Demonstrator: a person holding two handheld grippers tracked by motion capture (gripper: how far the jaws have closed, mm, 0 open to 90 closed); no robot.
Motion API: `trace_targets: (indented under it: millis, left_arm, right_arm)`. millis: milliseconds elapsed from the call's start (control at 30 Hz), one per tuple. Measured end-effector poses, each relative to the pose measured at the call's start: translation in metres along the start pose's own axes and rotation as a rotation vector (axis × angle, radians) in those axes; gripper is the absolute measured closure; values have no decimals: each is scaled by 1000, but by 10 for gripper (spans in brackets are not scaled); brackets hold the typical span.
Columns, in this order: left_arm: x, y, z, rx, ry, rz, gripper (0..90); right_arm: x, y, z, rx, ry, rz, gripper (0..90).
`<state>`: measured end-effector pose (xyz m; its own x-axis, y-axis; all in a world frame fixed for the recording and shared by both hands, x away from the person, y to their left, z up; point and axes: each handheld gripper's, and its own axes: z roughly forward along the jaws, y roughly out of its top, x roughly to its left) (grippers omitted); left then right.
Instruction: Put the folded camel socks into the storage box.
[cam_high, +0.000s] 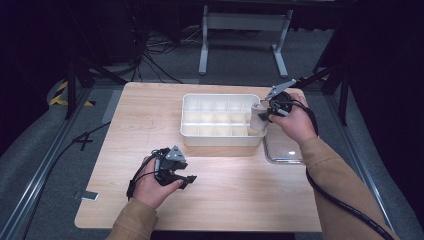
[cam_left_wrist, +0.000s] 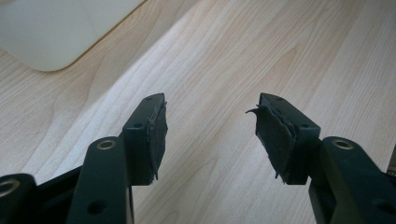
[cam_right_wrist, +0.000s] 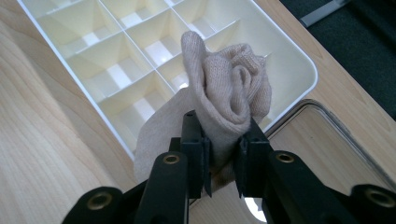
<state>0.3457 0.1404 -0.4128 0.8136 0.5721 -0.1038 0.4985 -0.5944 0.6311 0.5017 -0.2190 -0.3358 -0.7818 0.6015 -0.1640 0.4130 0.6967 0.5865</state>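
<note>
Dark room, grey floor with cables and a metal stand behind a light wooden counter (cam_high: 225, 200). High view: a white divided tray (cam_high: 192, 135) sits toward the far middle of the counter, with a clear shallow lid-like dish (cam_high: 282, 152) just beside its near right corner. Right gripper (cam_high: 265, 114) is over the tray's right end, holding a rolled beige sock (cam_high: 257, 120) above the rightmost compartments. Left gripper (cam_high: 187, 180) rests low over bare wood near the front left, well apart from the tray, in the person's hand.

Left gripper view: both black jaws stand wide apart with nothing between them; the worn pads (cam_left_wrist: 156, 135) show frayed edges. Bare wood grain lies below, and a rounded white corner of the tray (cam_left_wrist: 51, 42) shows at upper left.

Right gripper view: jaws clamp the sock (cam_right_wrist: 229, 102) at its lower part, the pads pressing on both sides. The roll stands upright above them, with a loose flap hanging left. Beneath it lie the tray's (cam_right_wrist: 299, 60) empty compartments; the clear dish (cam_right_wrist: 327, 140) lies right.
</note>
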Motion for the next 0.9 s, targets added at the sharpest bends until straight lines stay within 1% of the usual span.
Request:
trace_targets:
  millis: [100,233,267,300,400,500,533,567,667,767,900]
  left_arm:
    - [0,0,-1,0,-2,-2,438]
    - [1,0,-1,-5,-5,-2,438]
    - [1,0,-1,-8,-10,-4,438]
    - [1,0,-2,-10,-17,-5,438]
    - [1,0,-3,-24,-27,-16,438]
    - [2,0,-4,-23,-26,-14,438]
    - [2,0,-4,-23,-26,-14,438]
    - [3,0,-4,-19,-26,-16,438]
    - [3,-1,-4,-23,-23,-20,438]
    - [3,-1,-4,-25,-26,-19,438]
    - [4,-1,-5,-31,-28,-22,437]
  right_arm:
    - [-4,2,3,13,-7,-17,763]
    - [-8,3,5,10,-6,-9,763]
    - [-10,3,6,14,5,-11,763]
    - [-10,3,6,14,5,-11,763]
    - [-16,4,9,21,0,-29,760]
    - [-19,6,12,31,-7,-52,759]
    - [-19,6,12,31,-7,-52,759]
    - [-21,7,13,28,-1,-64,758]
    - [-20,8,15,36,0,-78,758]
    - [-18,8,18,40,10,-79,758]
    - [-14,4,28,51,19,-77,757]
